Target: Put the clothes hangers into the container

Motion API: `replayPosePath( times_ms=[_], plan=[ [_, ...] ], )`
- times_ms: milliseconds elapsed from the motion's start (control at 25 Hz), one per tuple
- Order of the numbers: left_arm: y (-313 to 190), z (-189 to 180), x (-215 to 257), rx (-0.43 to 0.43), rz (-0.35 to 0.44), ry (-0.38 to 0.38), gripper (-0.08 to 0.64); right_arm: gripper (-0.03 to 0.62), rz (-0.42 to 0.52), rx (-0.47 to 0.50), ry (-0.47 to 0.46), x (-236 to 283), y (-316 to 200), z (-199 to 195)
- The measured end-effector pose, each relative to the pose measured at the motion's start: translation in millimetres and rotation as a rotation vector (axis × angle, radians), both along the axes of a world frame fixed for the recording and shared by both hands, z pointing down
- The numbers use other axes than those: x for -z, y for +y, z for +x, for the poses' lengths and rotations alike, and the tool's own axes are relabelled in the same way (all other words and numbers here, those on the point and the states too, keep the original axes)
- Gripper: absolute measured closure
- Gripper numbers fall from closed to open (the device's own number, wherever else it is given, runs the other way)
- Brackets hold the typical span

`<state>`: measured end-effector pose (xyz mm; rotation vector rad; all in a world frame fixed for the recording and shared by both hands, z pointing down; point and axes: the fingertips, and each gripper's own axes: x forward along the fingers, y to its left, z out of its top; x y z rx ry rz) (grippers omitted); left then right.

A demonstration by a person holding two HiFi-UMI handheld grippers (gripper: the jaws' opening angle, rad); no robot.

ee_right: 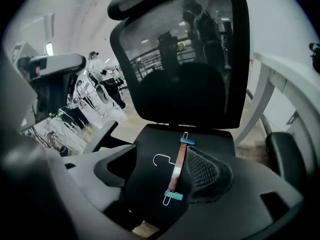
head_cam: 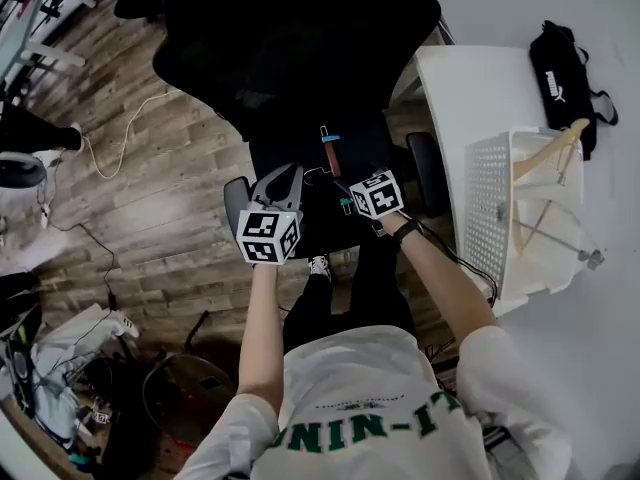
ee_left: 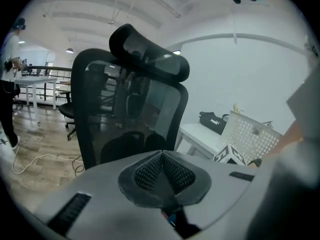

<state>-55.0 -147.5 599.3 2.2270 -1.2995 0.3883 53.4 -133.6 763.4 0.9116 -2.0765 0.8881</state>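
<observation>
Clip hanger: the clip hanger is lying flat on the black seat of the office chair, a teal clip at each end of its brown bar and the wire hook curling off one side.
Right gripper: the right gripper is hanging just near of the hanger, tilted down at it. Its jaws are standing well apart and pressing on nothing; the hanger is showing in the gap, down on the seat.
Left gripper: the left gripper is hovering beside it on the left, over the seat's near edge. Its jaws are sitting together, tips meeting, with nothing between them.
Container: the white perforated container is sitting on the white table, right of the chair and well apart from the clip hanger.
Inside it: wooden hangers are leaning in the container, one poking above the rim.
Far right: a black bag is lying on the table beyond the container.
</observation>
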Motion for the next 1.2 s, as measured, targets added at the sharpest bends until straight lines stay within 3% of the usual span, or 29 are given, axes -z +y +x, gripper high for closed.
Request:
replayPosePath(
  times_ms=[200, 320, 520, 680, 840, 960, 1200],
  plan=[
    [-9.2, -0.3, -64.6, 0.039, -0.062, 0.004, 0.545, 0.276, -0.108, -0.037, 0.01, -103.1, 8.6, -10.8],
    [-13.8, -4.4, -102.6, 0.09, -0.091, 0.029, 0.545, 0.321, -0.159, -0.055, 0.075, -163.1, 13.4, -2.2],
    [-10.3, -10.3, -163.6, 0.133, -0.149, 0.042, 0.545, 0.35, -0.164, -0.017, 0.157, -223.6, 12.6, -2.2],
    [2.4, -10.7, -187.7, 0.133, -0.187, 0.036, 0.545, 0.342, -0.155, 0.019, 0.192, -247.5, 12.7, -10.8],
    [3.5, -10.2, -202.7, 0.128, -0.213, 0.044, 0.545, 0.363, -0.11, -0.023, 0.215, -262.8, 5.8, -6.3],
    [8.1, -12.1, -200.5, 0.132, -0.22, 0.059, 0.545, 0.445, -0.126, -0.143, 0.184, -252.7, 3.5, 3.4],
    [14.9, -13.8, -176.6, 0.119, -0.222, 0.049, 0.545, 0.453, -0.1, -0.163, 0.164, -210.0, 4.8, 7.0]
  ],
)
